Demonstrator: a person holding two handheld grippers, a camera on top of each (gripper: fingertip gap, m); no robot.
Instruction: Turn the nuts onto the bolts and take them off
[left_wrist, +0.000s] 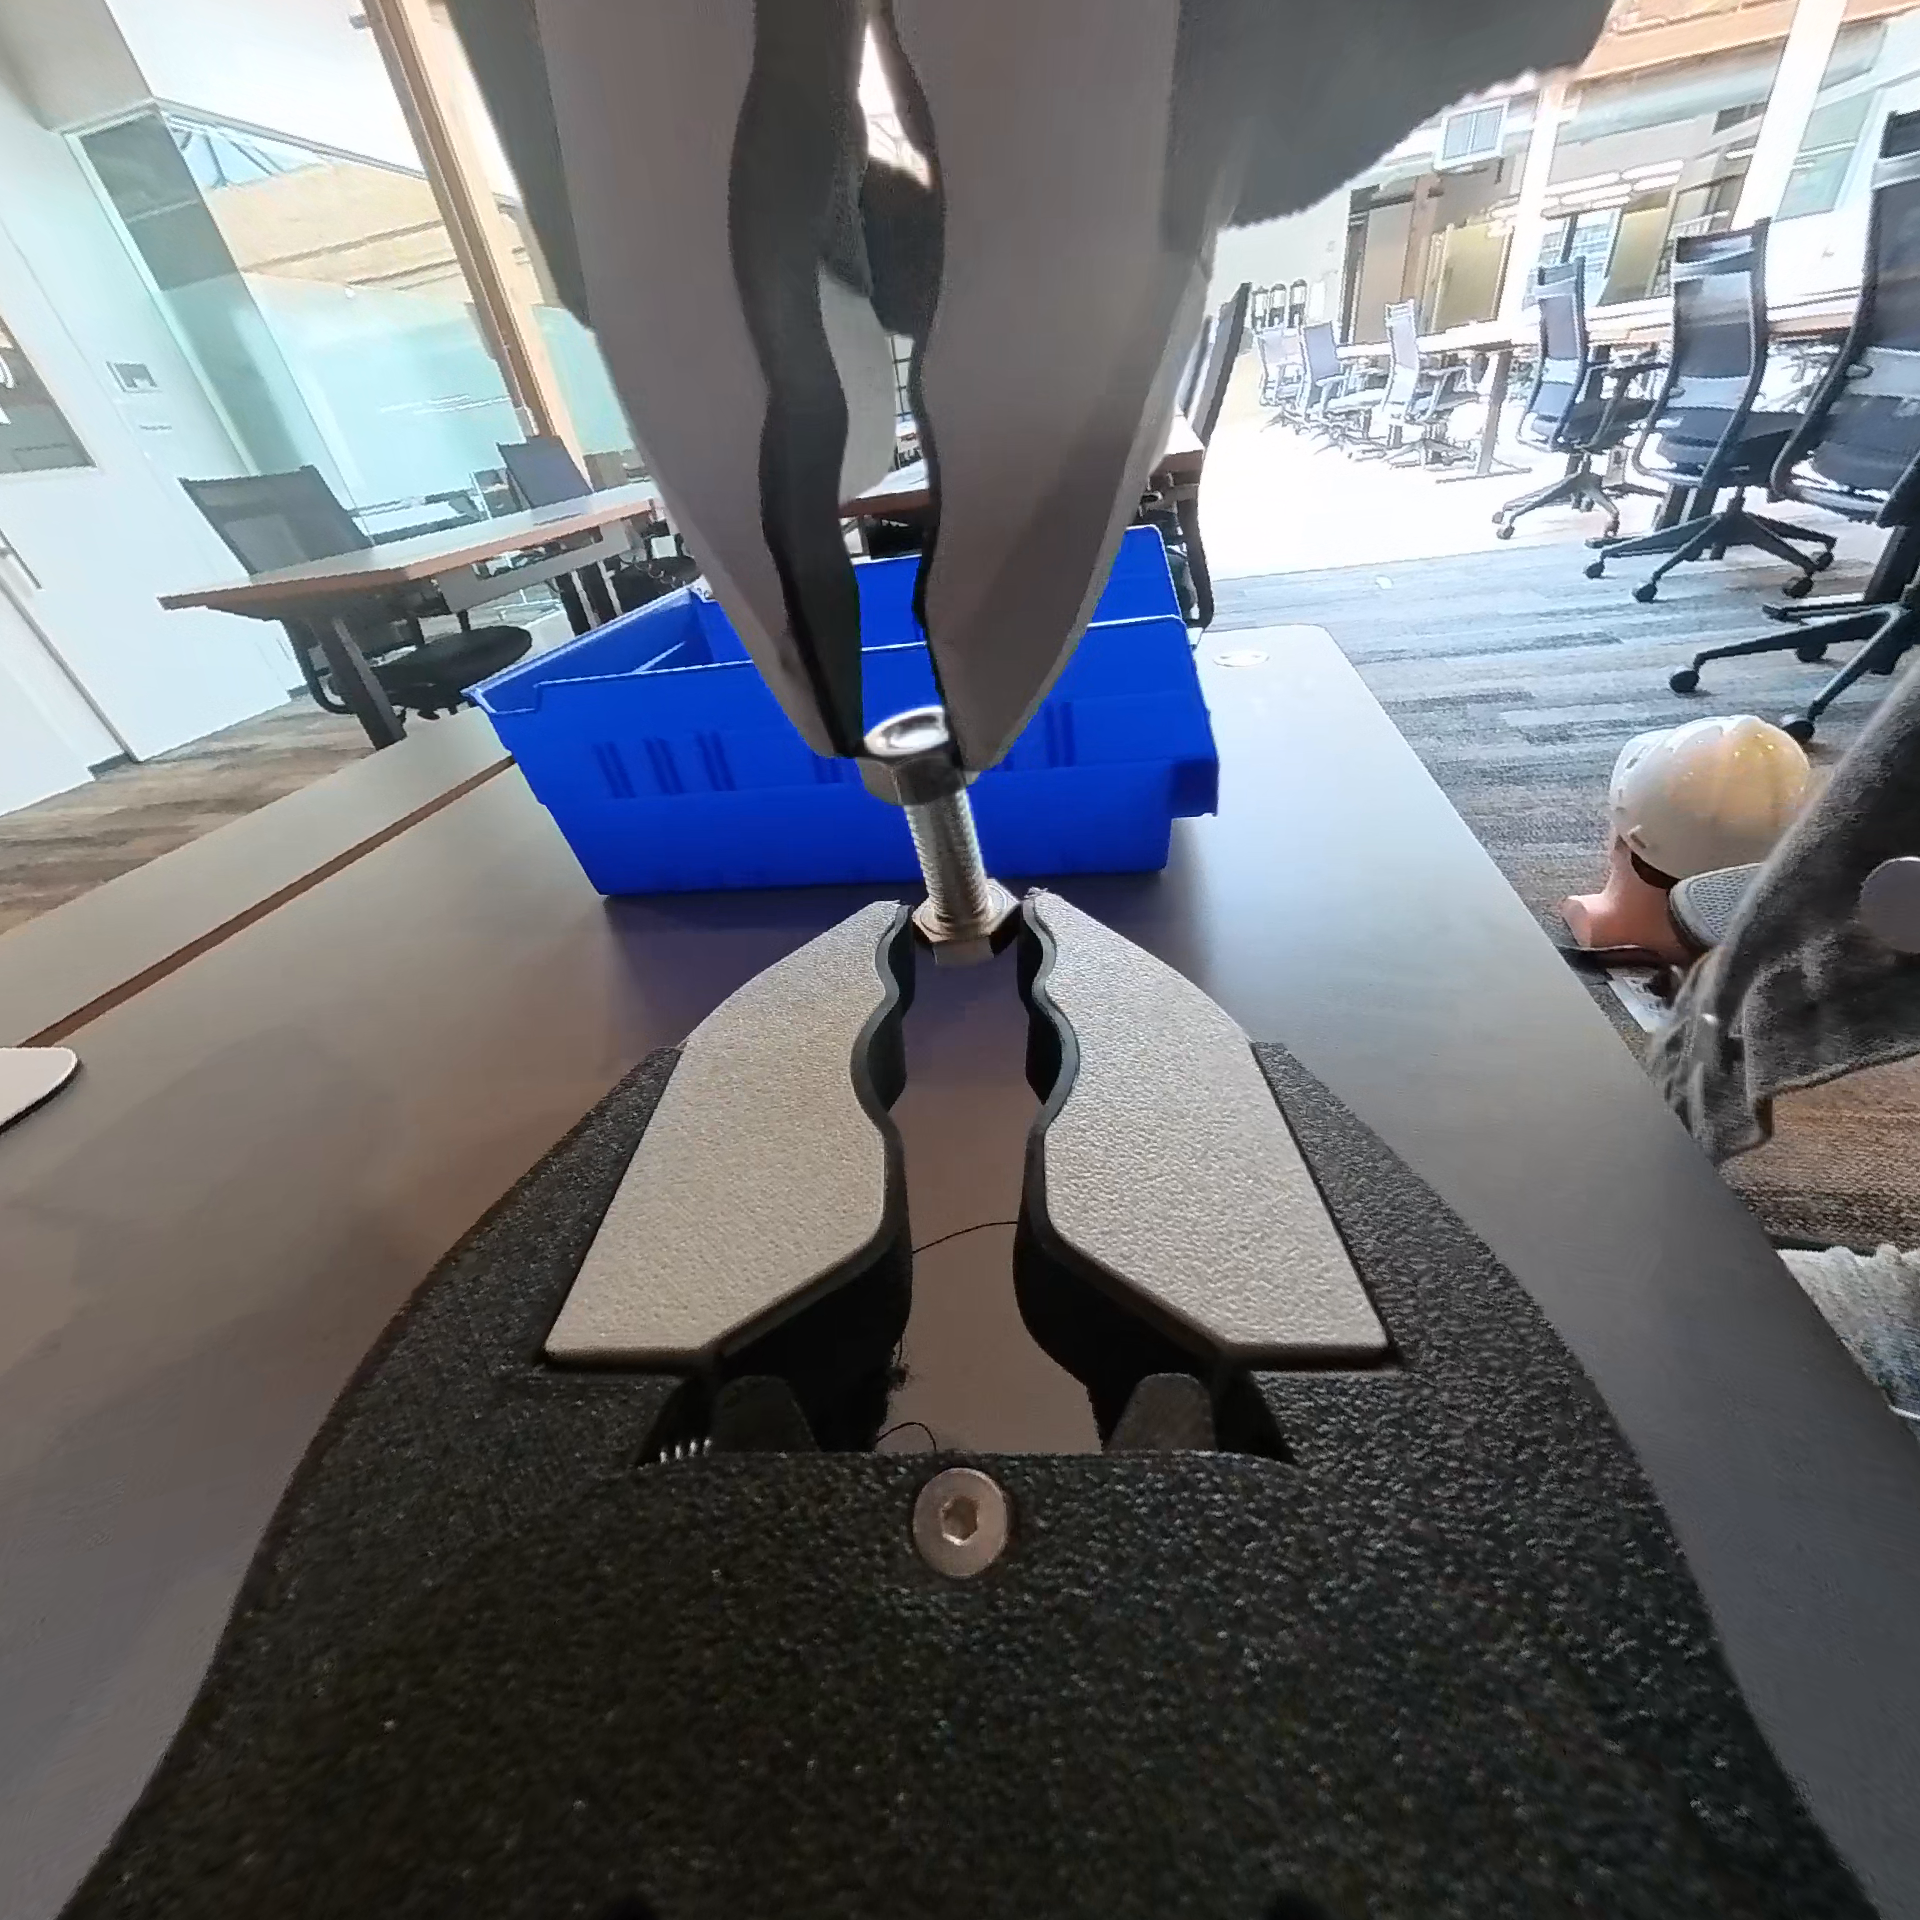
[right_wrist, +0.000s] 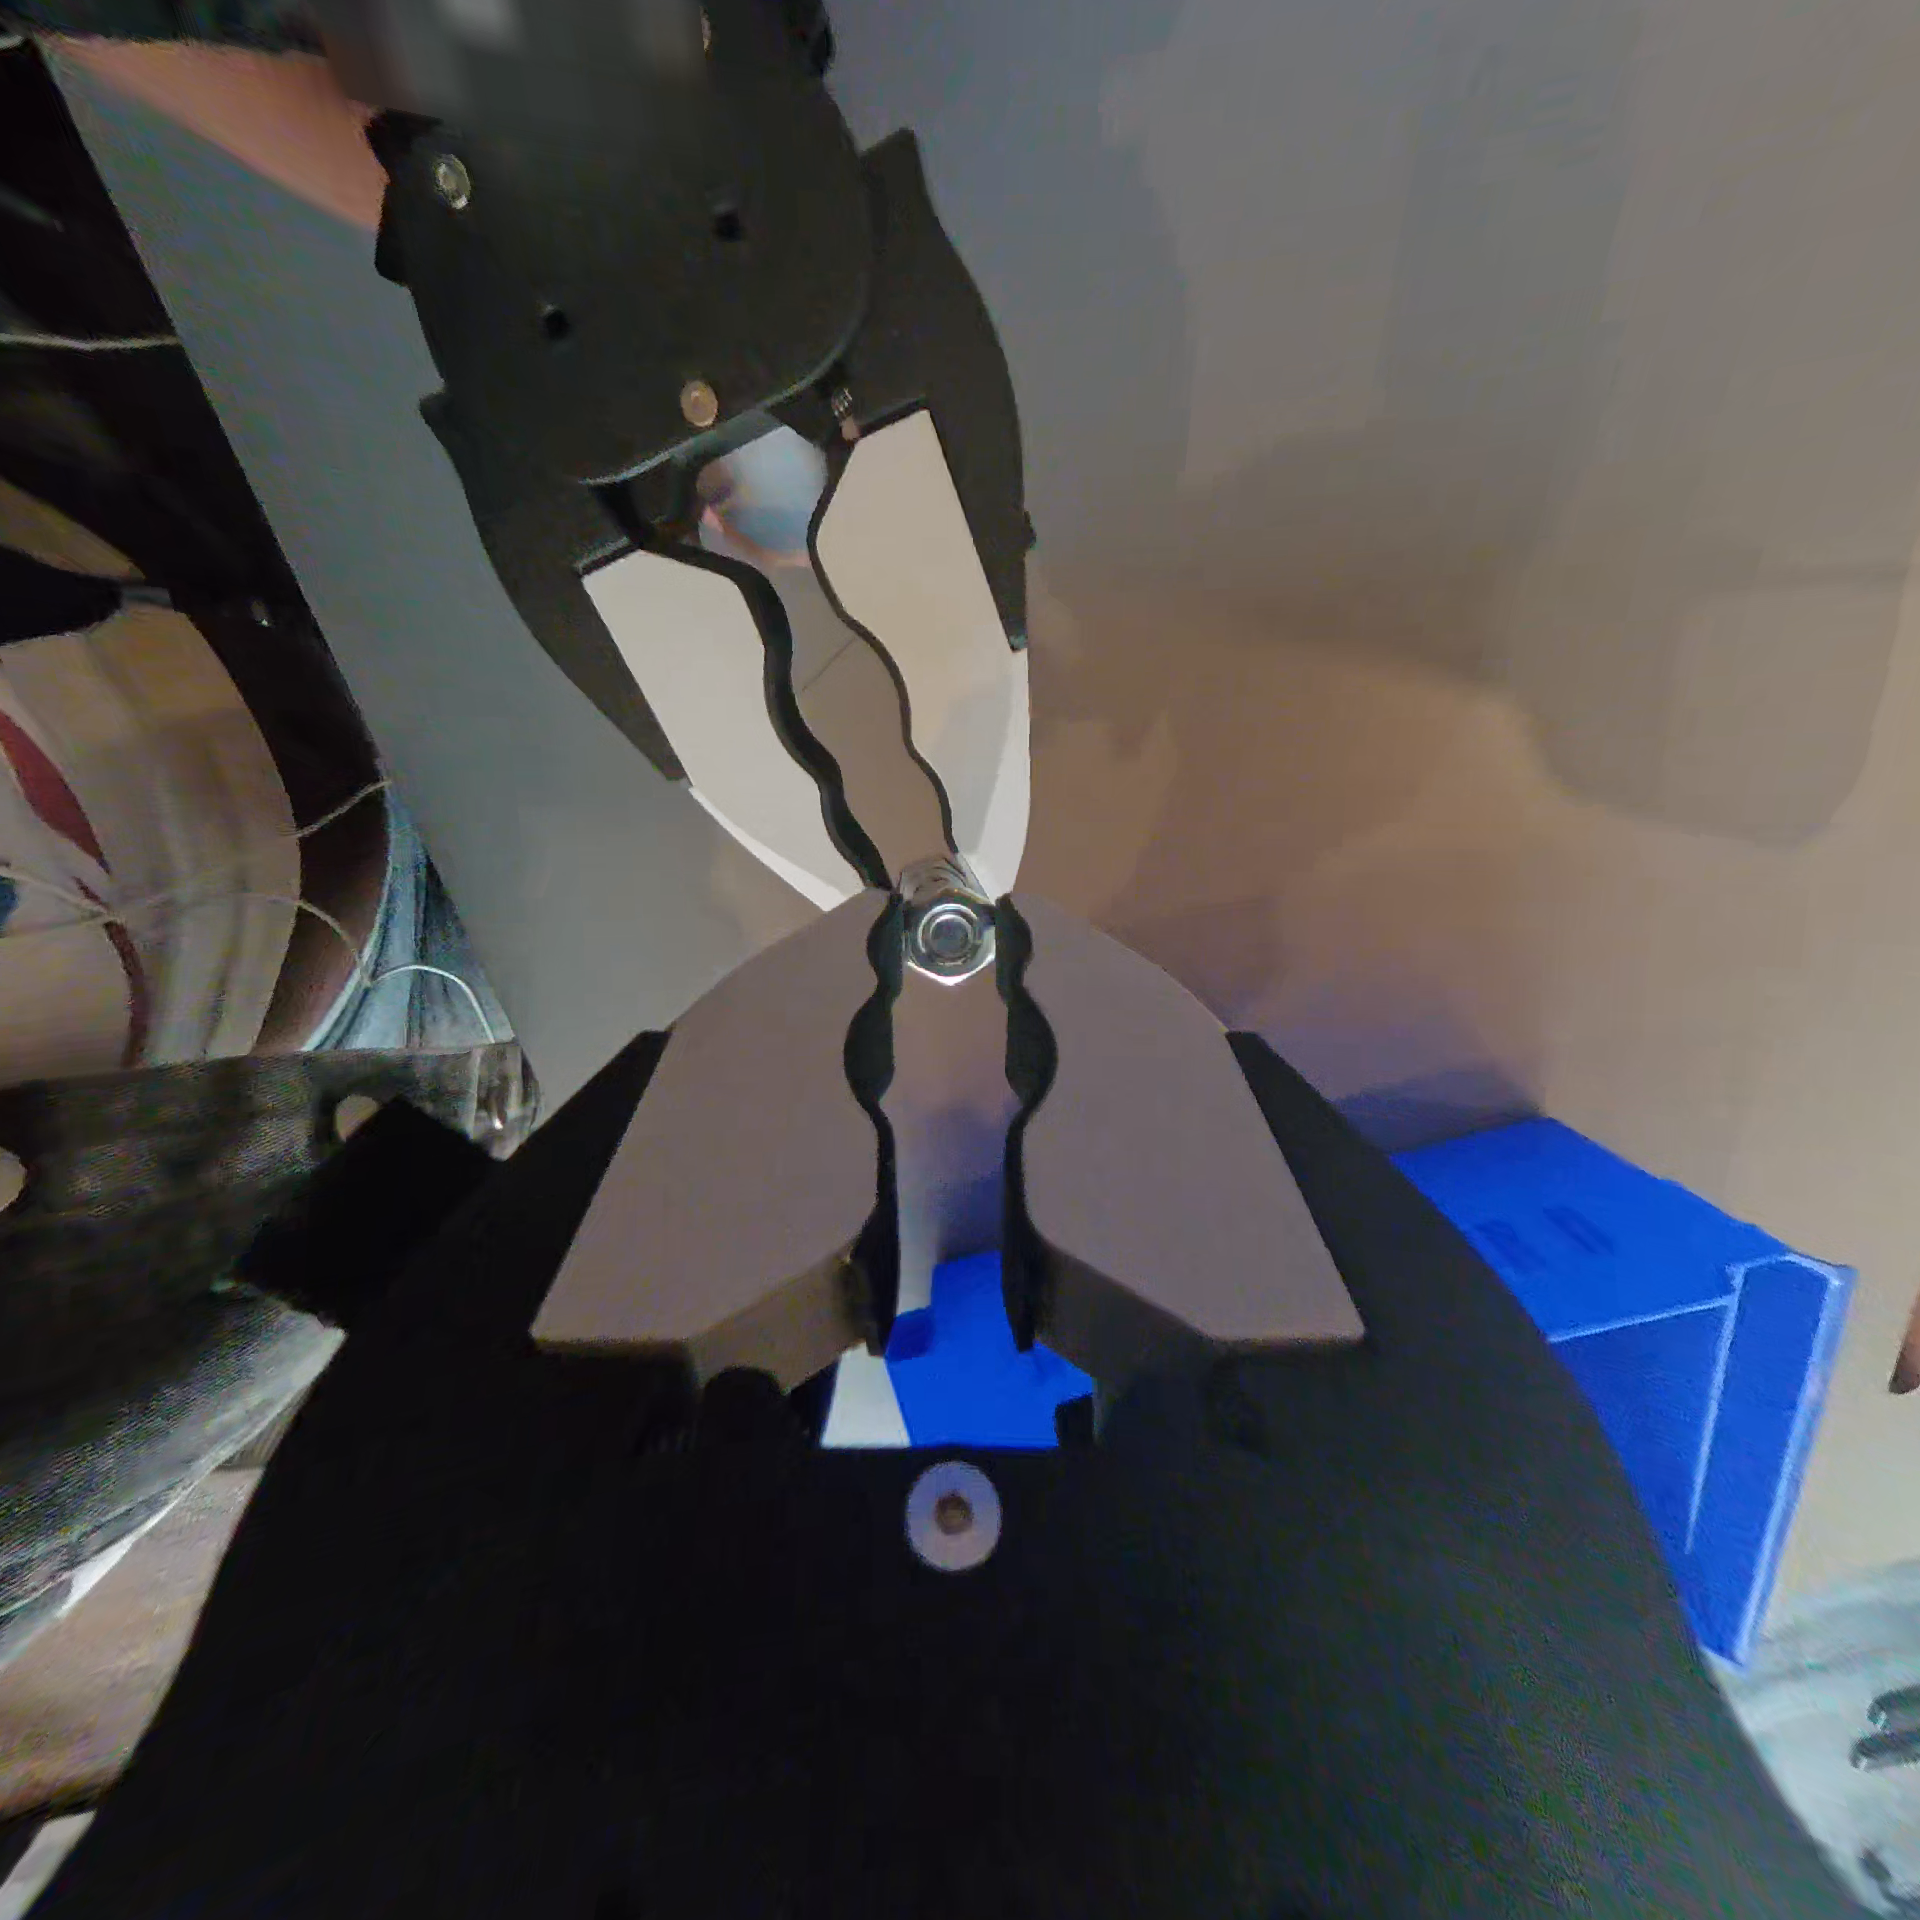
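**Nut sits at the bolt's low end, both grippers clamped**

Left gripper (left_wrist: 961, 925) pinches the nut (left_wrist: 958, 928); right gripper (left_wrist: 912, 750) clamps the bolt (left_wrist: 940, 847) head above the table (left_wrist: 312, 1091). Bare thread between suggests turning remains. Only the left wrist view shows the shank and the far blue bin (left_wrist: 727, 769); the right wrist view looks straight down the head.

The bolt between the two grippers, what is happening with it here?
A person works two hand-held grippers over a dark desk. The left gripper clamps the nut at the bolt's lower end. The right gripper grips the bolt by its head from above. A blue bin stands behind.
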